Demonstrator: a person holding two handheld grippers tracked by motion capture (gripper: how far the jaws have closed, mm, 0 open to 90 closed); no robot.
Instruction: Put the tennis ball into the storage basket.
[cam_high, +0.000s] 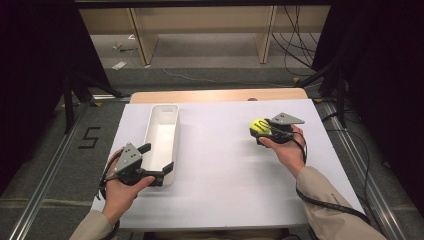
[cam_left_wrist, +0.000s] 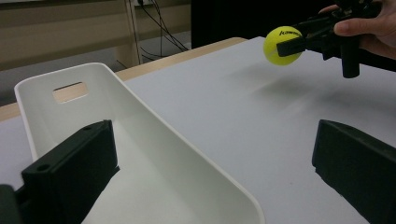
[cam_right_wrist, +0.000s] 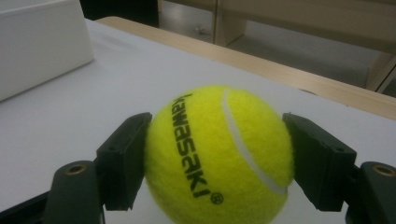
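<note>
At left, the left gripper (cam_high: 159, 159) stands with jaws spread wide astride the near end wall of a long white plastic bin (cam_high: 151, 127), whose long axis runs away from the person across the white table (cam_high: 225, 170). At right, the right gripper (cam_high: 262, 131) clasps a yellow-green felt tennis ball (cam_high: 259, 127) lifted clear of the surface. The ball sits well to the right of the bin, so it likely must travel leftward to reach the open tray.
</note>
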